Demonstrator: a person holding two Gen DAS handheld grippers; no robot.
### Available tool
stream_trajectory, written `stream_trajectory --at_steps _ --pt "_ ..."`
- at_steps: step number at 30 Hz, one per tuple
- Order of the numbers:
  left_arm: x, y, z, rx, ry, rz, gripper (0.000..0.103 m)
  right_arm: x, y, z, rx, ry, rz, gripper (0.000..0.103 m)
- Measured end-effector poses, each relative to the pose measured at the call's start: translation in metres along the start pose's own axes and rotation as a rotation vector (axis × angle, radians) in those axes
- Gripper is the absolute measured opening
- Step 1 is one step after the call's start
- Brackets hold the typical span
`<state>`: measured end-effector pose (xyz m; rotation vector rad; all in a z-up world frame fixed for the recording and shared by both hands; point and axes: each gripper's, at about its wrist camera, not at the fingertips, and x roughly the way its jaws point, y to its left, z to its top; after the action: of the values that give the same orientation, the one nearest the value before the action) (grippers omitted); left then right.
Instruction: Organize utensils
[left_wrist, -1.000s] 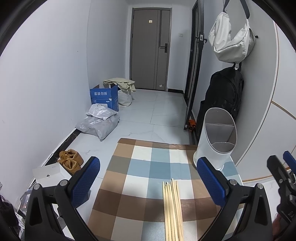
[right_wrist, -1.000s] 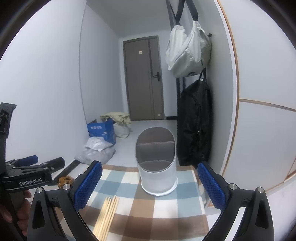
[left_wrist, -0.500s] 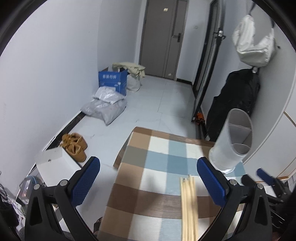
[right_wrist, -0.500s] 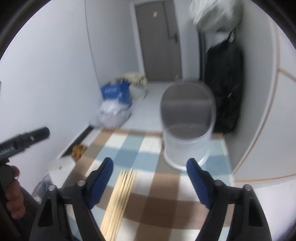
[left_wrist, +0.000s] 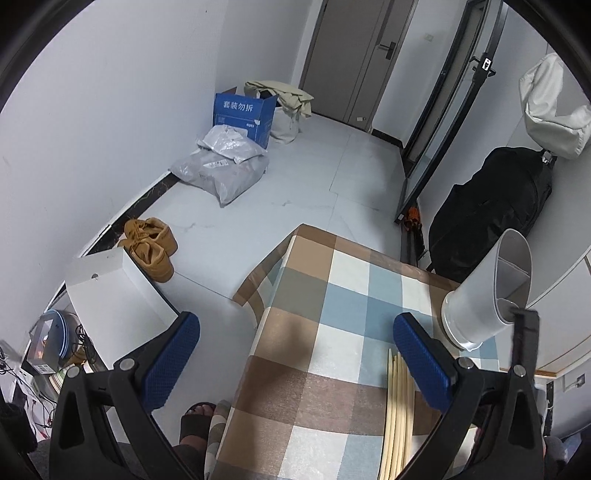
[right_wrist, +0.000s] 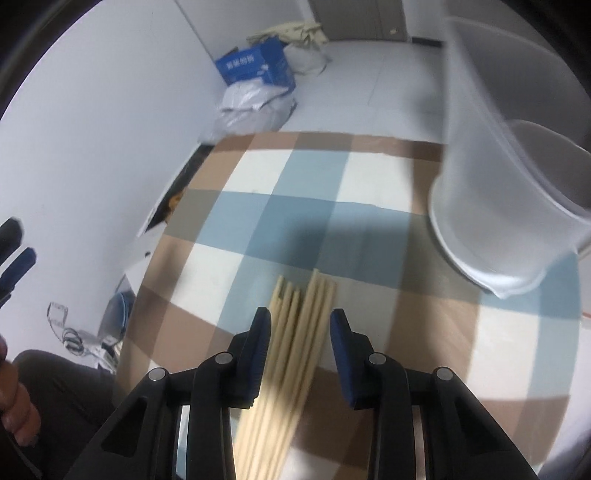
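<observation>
Several pale wooden chopsticks (right_wrist: 295, 332) lie in a bundle on the checked tablecloth (right_wrist: 258, 221). My right gripper (right_wrist: 300, 325) is low over them, its blue jaws narrowed and straddling the bundle, a small gap on each side. A white divided utensil holder (right_wrist: 498, 206) stands on the table to the right. In the left wrist view the chopsticks (left_wrist: 397, 406) lie by the right finger, and the holder (left_wrist: 487, 291) stands at the far right. My left gripper (left_wrist: 295, 354) is wide open and empty, above the table's left edge.
The table's left edge (left_wrist: 255, 332) drops to a white tiled floor. On the floor are a white box (left_wrist: 114, 295), brown shoes (left_wrist: 151, 247), grey parcels (left_wrist: 225, 166) and a blue carton (left_wrist: 243, 114). A black bag (left_wrist: 491, 206) hangs on the right wall.
My right gripper has dropped down over the chopsticks and its jaws have narrowed around them. My left gripper has lifted and tilted downwards, staying open.
</observation>
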<state>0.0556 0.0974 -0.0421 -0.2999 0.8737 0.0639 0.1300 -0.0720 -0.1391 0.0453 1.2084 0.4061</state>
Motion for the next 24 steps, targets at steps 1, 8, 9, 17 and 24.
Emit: stream_trajectory --at_steps 1,8,9,17,24 --pt "0.0 0.001 0.0 -0.002 0.004 -0.001 0.102 0.006 0.004 0.003 -0.012 0.02 -0.018 0.032" --pt "-0.001 0.008 0.002 -0.019 0.023 -0.005 0.102 0.017 0.007 0.006 -0.021 0.082 -0.089 0.003" --pt "0.001 0.009 0.003 -0.019 0.021 -0.004 0.102 0.015 0.004 0.005 -0.005 0.079 -0.082 0.002" --pt "0.008 0.006 0.001 0.015 0.03 0.039 0.102 -0.009 -0.013 -0.003 0.063 -0.019 -0.042 0.0" --pt "0.011 -0.001 -0.006 0.02 0.061 0.052 0.102 -0.004 -0.015 0.001 0.065 0.006 0.016 0.018"
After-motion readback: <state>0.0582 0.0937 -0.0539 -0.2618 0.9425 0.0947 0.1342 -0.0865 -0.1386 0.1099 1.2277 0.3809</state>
